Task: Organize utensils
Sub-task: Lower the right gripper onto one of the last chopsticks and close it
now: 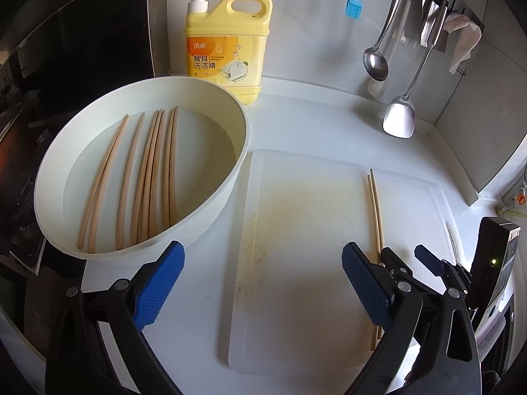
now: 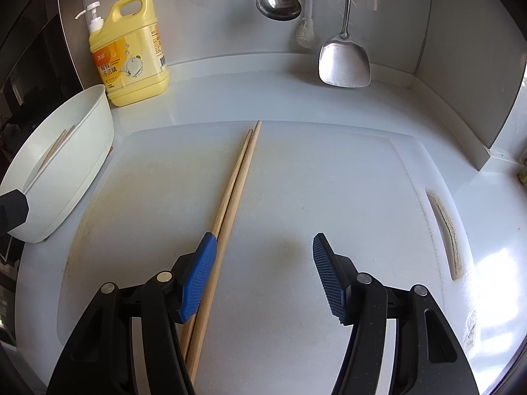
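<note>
Several wooden chopsticks (image 1: 148,177) lie in a white basin (image 1: 227,177) at the left. A pair of chopsticks (image 1: 375,204) lies side by side on the white cutting board (image 1: 296,230); it also shows in the right wrist view (image 2: 230,197). My left gripper (image 1: 263,283) is open and empty, above the board's left part near the basin. My right gripper (image 2: 263,276) is open and empty over the board, with the pair just under its left finger (image 2: 197,276). The right gripper also shows in the left wrist view (image 1: 406,260), beside the pair.
A yellow dish soap jug (image 1: 227,49) stands behind the basin. A ladle (image 1: 375,62), a steel spatula (image 1: 398,118), a blue brush (image 1: 354,6) and a cloth (image 1: 464,42) hang on the back wall rail. A dark stove surface (image 1: 19,171) lies left of the basin.
</note>
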Tool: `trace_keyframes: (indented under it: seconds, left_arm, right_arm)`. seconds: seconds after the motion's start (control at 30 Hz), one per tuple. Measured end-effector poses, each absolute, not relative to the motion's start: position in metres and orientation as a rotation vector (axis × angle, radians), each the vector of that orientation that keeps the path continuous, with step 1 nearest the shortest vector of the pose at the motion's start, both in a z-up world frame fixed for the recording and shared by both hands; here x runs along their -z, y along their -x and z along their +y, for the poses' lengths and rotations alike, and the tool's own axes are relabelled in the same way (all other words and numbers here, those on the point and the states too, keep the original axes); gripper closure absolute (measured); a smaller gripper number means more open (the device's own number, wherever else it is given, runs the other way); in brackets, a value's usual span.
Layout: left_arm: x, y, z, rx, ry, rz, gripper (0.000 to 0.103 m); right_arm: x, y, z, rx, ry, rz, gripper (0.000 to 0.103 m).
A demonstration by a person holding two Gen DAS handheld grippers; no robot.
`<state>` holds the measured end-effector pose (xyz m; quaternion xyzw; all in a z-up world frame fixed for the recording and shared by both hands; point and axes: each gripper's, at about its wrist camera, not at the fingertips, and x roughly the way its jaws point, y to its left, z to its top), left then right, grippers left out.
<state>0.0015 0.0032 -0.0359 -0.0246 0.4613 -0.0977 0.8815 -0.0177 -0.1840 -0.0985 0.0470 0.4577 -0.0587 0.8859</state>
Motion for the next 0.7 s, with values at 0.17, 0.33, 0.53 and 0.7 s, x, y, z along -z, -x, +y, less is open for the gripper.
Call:
trace_keyframes:
  seconds: [0.17,0.33,0.53,0.7]
  left_arm:
    - [0.036,0.000,0.001,0.210,0.044,0.961,0.008]
    - [0.035,0.001,0.000,0.216,0.043,0.961,0.008]
    - [0.035,0.001,-0.004,0.216,0.040,0.961,0.008]
    - [0.038,0.002,-0.009,0.221,0.034,0.969,0.008]
  right_arm:
    - [0.098,0.019,-0.182,0.133,-0.077,0.942,0.045]
    - [0.099,0.021,-0.179,0.129,-0.059,0.943,0.045]
    - [0.103,0.017,-0.175,0.124,-0.048,0.946,0.045]
    - [0.104,0.012,-0.178,0.096,-0.053,0.924,0.055]
